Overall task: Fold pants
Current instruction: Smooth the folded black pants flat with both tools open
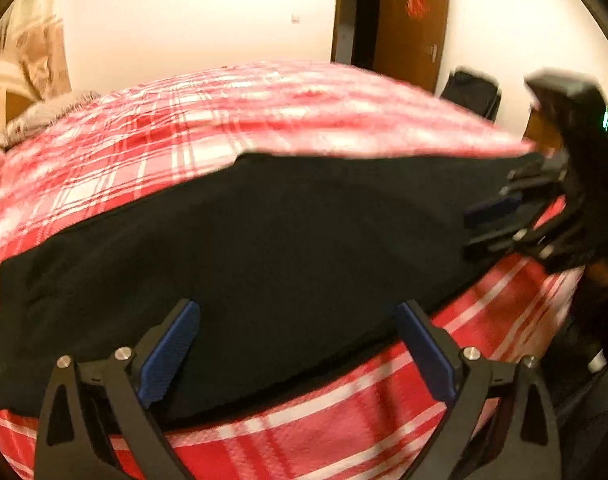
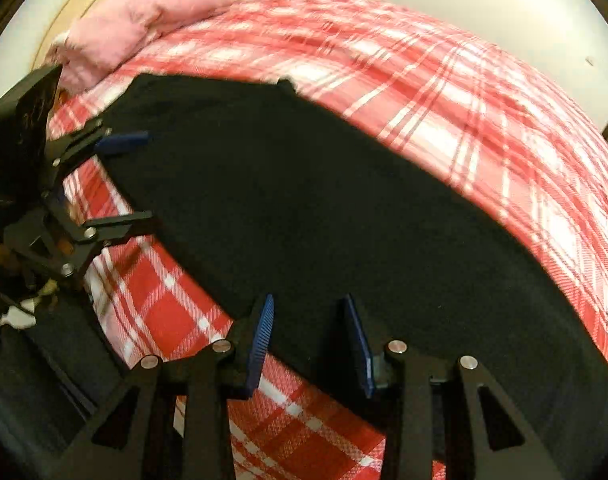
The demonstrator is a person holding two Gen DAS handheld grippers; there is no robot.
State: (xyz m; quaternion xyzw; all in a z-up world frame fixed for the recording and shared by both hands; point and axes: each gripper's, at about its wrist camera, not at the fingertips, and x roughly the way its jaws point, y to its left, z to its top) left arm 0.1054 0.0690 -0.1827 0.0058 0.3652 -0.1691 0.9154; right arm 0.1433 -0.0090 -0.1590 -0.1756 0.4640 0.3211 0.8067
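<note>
On the red plaid bed (image 1: 264, 112) black pants (image 1: 244, 240) lie flat; left gripper (image 1: 296, 344) and right gripper (image 2: 307, 340) gape, empty. Pinch both near edge corners evenly before lifting.

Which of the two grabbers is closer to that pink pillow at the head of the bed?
Left. The left gripper sits at the pants' end just below the pink pillow; the right gripper is at the opposite end, the whole garment away.

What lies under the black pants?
The red plaid bedcover shows around the black pants on every visible side. Whatever lies directly beneath them is covered.
</note>
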